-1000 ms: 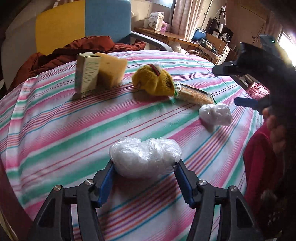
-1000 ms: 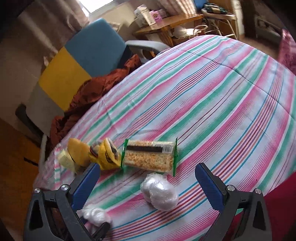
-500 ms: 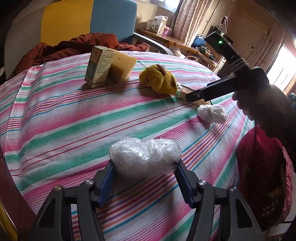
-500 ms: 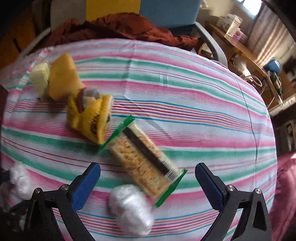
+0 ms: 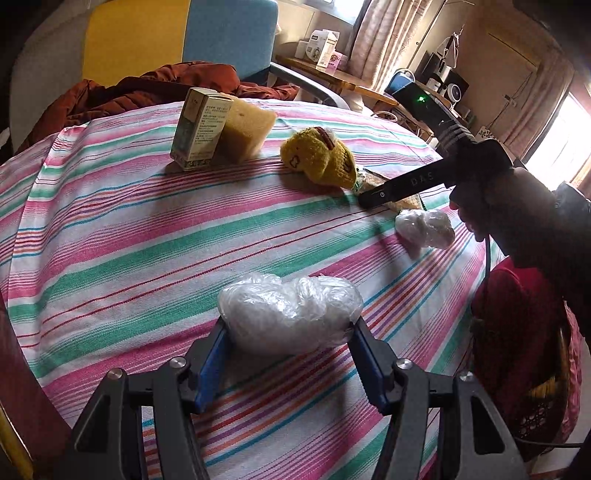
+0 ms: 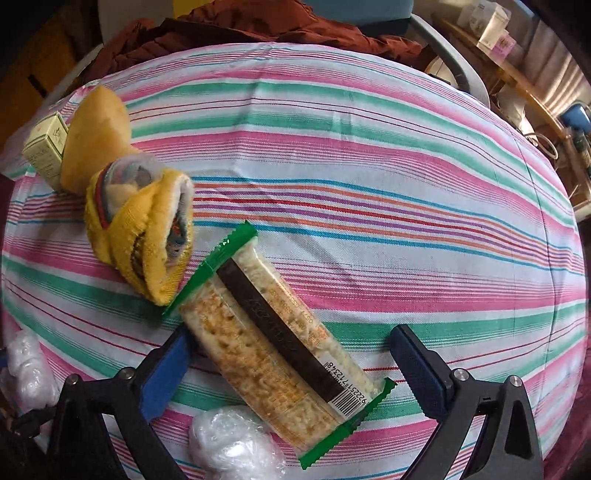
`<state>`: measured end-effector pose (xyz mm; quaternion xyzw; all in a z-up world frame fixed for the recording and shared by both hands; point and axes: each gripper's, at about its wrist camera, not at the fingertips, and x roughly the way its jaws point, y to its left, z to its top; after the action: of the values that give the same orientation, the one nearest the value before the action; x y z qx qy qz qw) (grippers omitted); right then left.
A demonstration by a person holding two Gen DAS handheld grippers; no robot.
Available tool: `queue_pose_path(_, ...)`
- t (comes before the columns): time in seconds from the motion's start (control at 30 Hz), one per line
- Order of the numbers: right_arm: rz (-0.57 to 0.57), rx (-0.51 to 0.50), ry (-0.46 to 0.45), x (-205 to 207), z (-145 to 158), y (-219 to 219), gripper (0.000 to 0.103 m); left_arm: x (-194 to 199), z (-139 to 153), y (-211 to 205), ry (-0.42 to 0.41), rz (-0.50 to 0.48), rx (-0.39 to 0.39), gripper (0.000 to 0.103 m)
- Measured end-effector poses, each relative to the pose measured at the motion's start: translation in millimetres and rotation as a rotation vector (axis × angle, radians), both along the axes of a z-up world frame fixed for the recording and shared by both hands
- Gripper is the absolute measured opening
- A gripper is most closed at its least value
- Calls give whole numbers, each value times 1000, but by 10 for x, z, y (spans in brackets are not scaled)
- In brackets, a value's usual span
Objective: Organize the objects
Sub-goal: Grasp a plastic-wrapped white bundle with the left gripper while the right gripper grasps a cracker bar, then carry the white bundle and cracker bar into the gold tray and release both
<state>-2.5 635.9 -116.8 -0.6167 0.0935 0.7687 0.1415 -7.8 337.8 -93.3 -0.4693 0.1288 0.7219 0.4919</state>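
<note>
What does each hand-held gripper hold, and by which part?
The left hand-held gripper clamps the crumpled plastic bundle by its two ends. The right hand-held gripper straddles the cracker packet, open, holding nothing.

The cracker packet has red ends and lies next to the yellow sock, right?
Not quite: the cracker packet has green ends, not red, as the right wrist view shows. It does lie next to the yellow sock.

Home, curtains (image 5: 373, 33), armchair (image 5: 207, 33), striped tablecloth (image 5: 147, 236)
</note>
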Motion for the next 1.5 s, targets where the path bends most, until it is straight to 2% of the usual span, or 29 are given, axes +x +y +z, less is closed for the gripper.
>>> queue_pose_path(0.1,16,0,-10,-9,6,31,101,-1,-2,-8,-3,2,0,63)
queue_pose_path(0.13,32,-3,-4,-11,23,14,92,1,-3,-7,-2,3,0,63)
queue_pose_path(0.17,47,-9,5,-5,53,-7,75,4,-3,-5,1,5,-2,63)
queue_pose_path(0.2,74,-3,17,6,107,-49,64,12,-1,0,4,6,-3,63)
queue_pose_path(0.23,95,11,23,15,151,-86,48,21,0,4,9,7,-5,63)
queue_pose_path(0.27,107,34,21,23,185,-121,45,33,-1,7,17,7,-6,63)
queue_pose_path(0.33,106,69,20,40,199,-137,45,43,2,6,26,4,-9,63)
queue_pose_path(0.47,20,102,82,96,279,-18,44,47,26,-9,29,17,-12,62)
queue_pose_path(0.67,-107,123,296,275,754,42,45,39,124,-139,30,45,1,62)
queue_pose_path(0.87,-140,117,444,276,1025,-384,45,137,406,-341,77,45,49,62)
queue_pose_path(0.9,-139,122,467,306,1074,-567,45,148,453,-403,79,50,55,62)
queue_pose_path(1.1,-105,139,562,287,1353,-956,45,10,681,-870,83,146,90,62)
queue_pose_path(1.33,28,32,624,210,1528,-1714,45,-183,843,-1565,116,298,89,62)
queue_pose_path(1.5,175,-98,657,0,1530,-2394,45,-313,892,-2164,133,432,77,62)
